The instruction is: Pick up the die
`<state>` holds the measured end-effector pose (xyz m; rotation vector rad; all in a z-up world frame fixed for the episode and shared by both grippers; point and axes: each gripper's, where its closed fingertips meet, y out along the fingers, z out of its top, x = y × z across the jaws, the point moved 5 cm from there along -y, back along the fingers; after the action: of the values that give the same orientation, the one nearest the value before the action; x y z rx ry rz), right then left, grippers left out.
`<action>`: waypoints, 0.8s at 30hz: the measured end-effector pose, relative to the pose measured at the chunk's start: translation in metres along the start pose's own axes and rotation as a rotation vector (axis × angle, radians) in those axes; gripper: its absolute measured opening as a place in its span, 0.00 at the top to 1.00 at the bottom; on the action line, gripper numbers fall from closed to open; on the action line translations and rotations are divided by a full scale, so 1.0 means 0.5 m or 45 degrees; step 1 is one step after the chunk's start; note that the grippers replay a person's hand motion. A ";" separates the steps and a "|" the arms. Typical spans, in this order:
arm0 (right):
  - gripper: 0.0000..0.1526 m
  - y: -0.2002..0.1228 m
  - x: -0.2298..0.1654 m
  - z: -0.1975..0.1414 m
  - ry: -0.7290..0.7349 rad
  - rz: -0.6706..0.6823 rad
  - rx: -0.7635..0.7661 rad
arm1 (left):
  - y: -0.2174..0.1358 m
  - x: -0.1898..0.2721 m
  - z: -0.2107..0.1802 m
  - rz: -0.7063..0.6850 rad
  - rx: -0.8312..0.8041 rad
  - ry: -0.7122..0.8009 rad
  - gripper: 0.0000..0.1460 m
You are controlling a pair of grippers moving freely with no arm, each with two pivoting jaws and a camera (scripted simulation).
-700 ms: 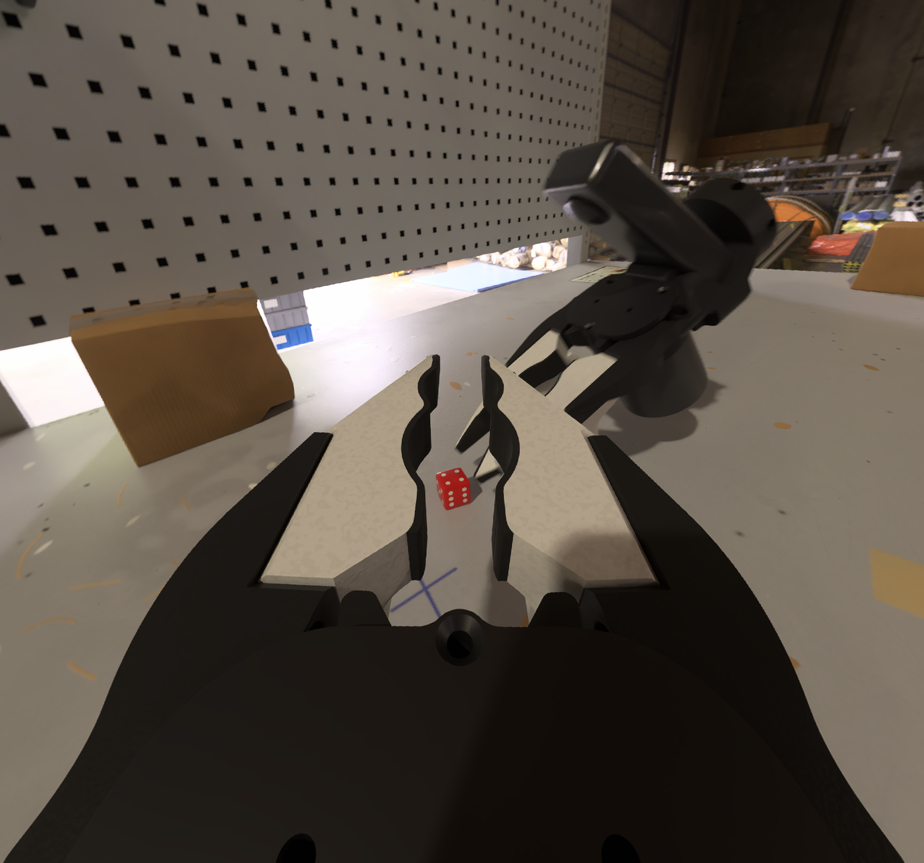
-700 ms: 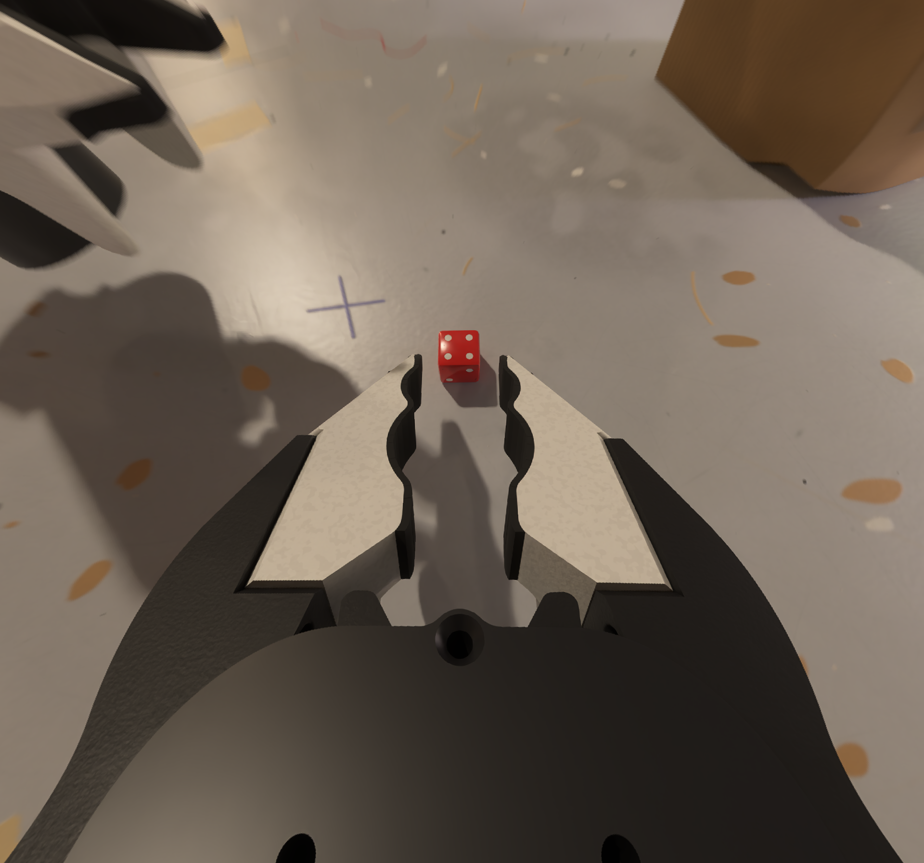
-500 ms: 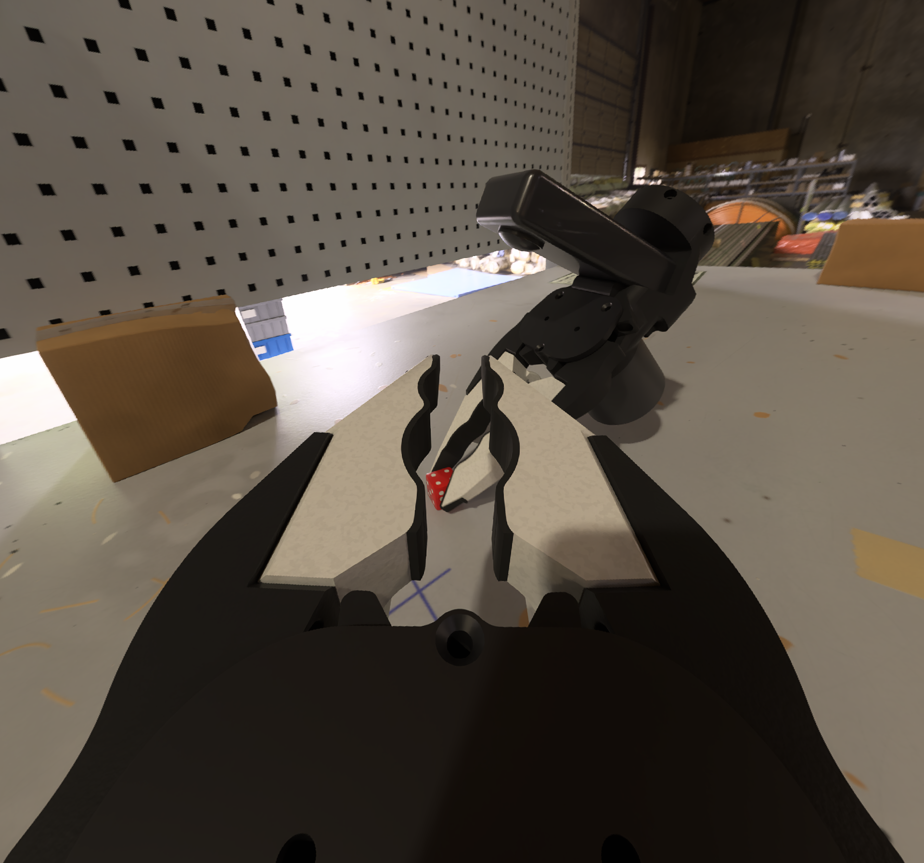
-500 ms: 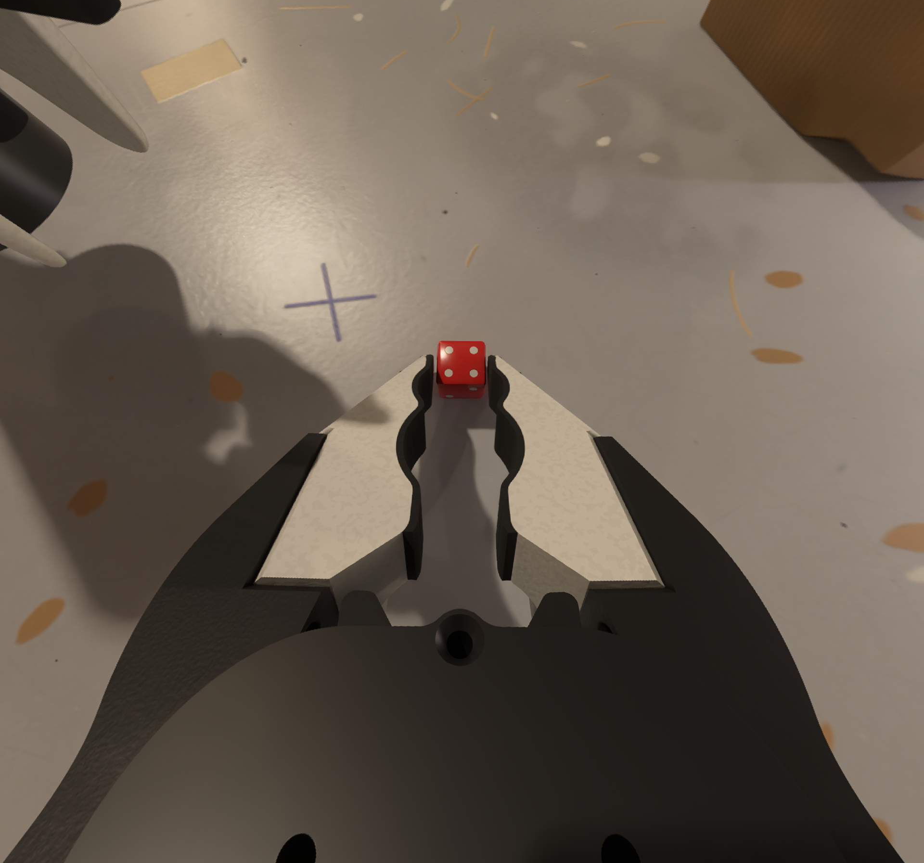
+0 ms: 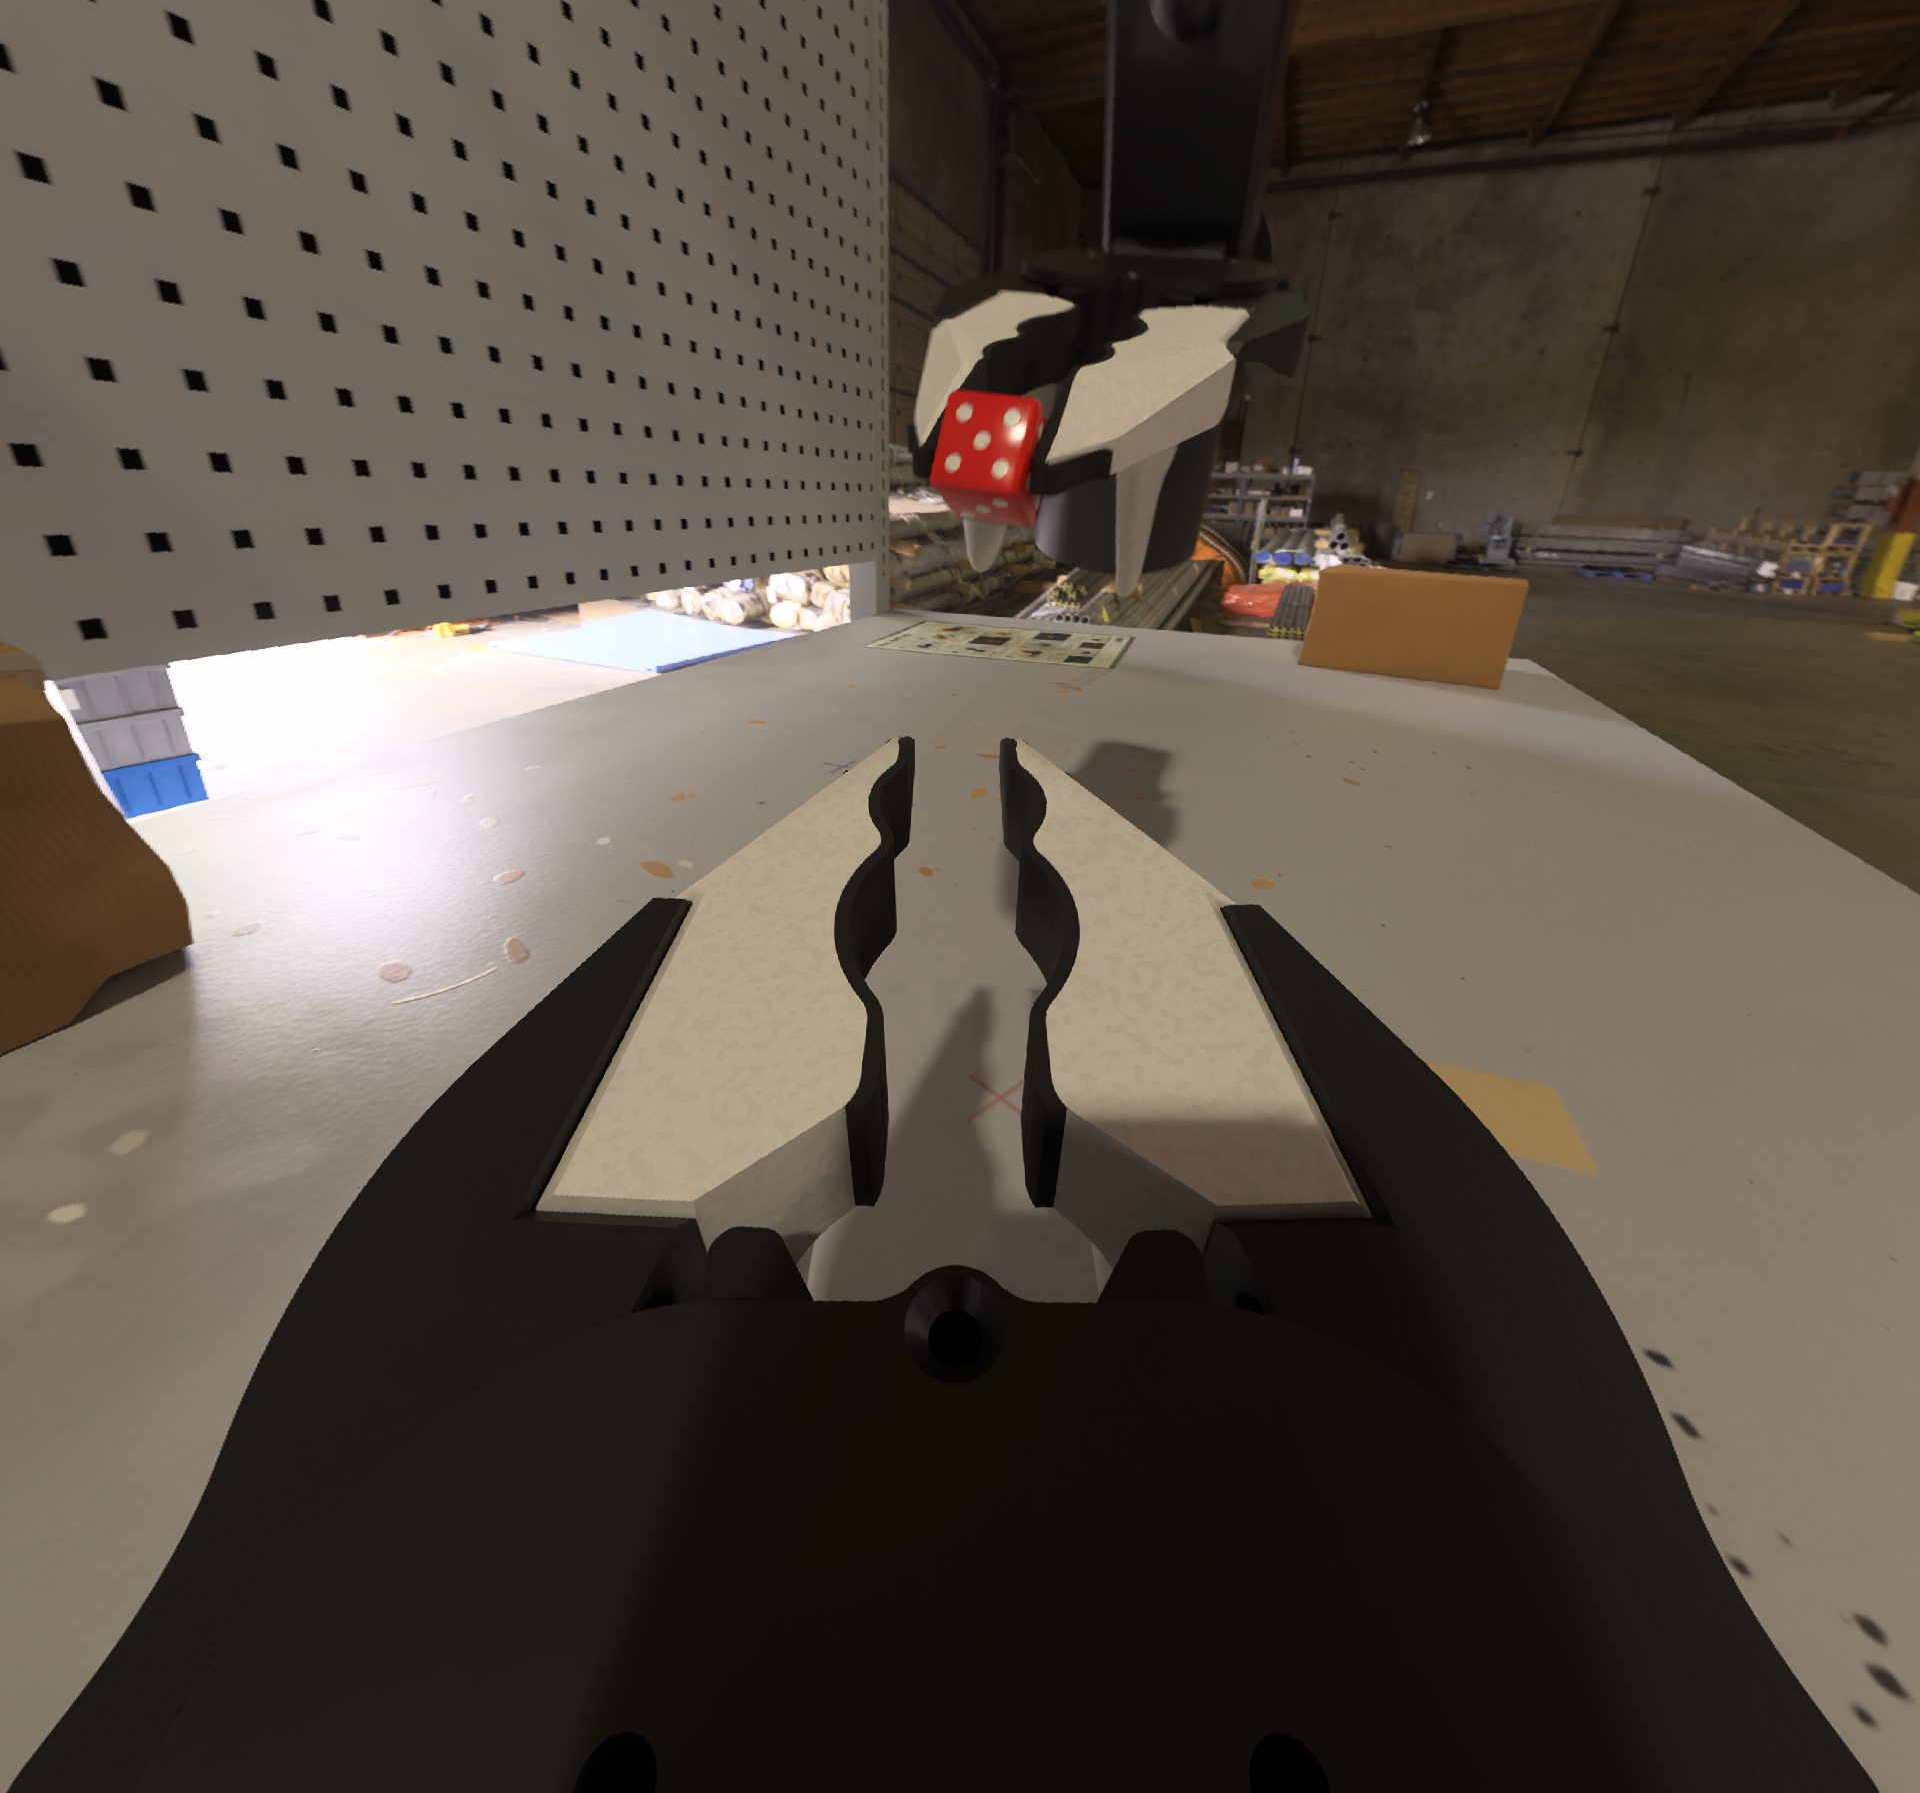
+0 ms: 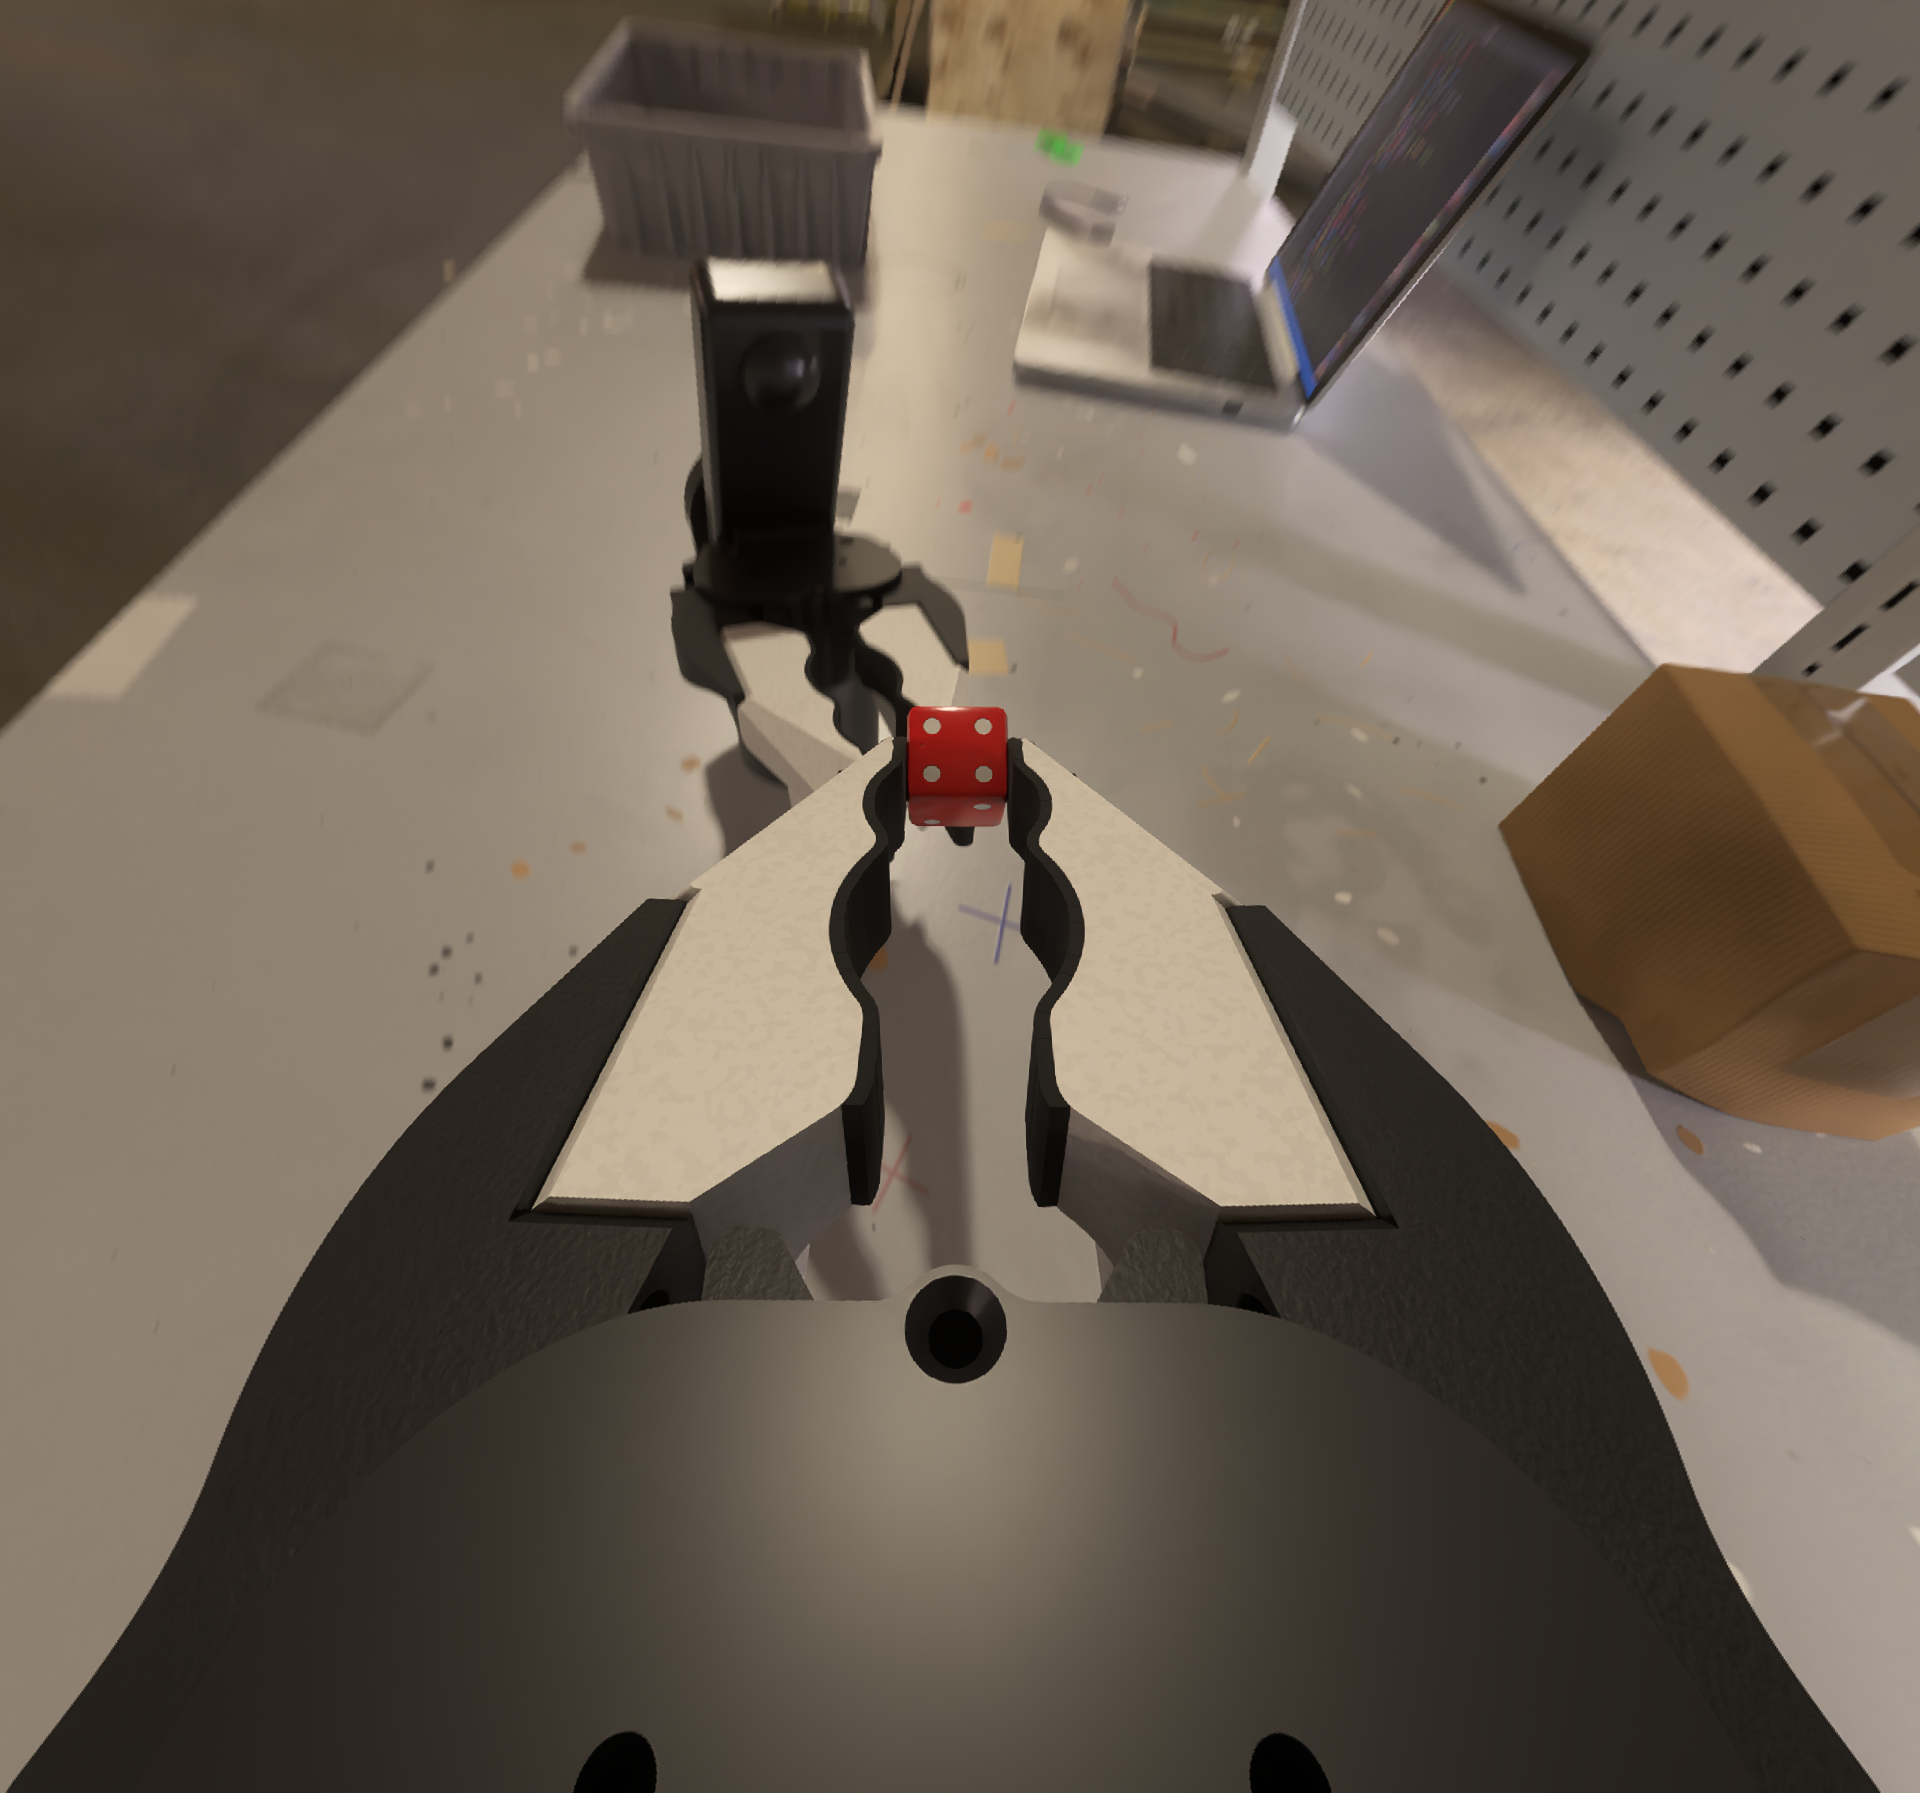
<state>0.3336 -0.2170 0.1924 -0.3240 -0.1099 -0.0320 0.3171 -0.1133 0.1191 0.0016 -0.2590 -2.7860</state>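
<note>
The red die (image 6: 957,756) with white pips is pinched between the tips of my right gripper (image 6: 957,779), which is shut on it and holds it well above the grey table (image 6: 312,808). In the left wrist view the right gripper (image 5: 1000,457) hangs high over the table with the die (image 5: 977,439) in its tips, in front of the pegboard's edge. My left gripper (image 5: 952,756) is low over the table, its fingers a narrow gap apart with nothing between them. It also shows in the right wrist view (image 6: 847,704), below and beyond the die.
A perforated white pegboard (image 5: 416,237) stands along one side of the table. Cardboard boxes (image 6: 1714,912) (image 5: 1408,623) (image 5: 73,870) sit on the table. An open laptop (image 6: 1299,309) and a grey bin (image 6: 727,143) stand farther off. A blue cross (image 6: 992,917) marks the table.
My right gripper closed on the die on the table and lifted it high above the surface. My left gripper, which pointed at the die, now sits lower than it.
</note>
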 end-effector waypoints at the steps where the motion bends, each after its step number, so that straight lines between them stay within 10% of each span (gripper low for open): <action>1: 0.88 0.006 -0.001 -0.001 -0.019 0.018 -0.070 | 0.001 0.003 -0.001 -0.013 -0.007 0.003 0.89; 14: 0.88 0.019 -0.012 0.004 -0.017 0.370 -0.168 | 0.003 0.029 -0.001 -0.220 0.011 -0.085 0.89; 24: 0.88 0.040 -0.010 -0.001 0.259 -0.280 -0.052 | 0.001 0.001 -0.002 -0.046 0.027 -0.128 0.89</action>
<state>0.3299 -0.1983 0.1849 -0.3462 0.0576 -0.2849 0.3168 -0.1139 0.1184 -0.1305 -0.3168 -2.8234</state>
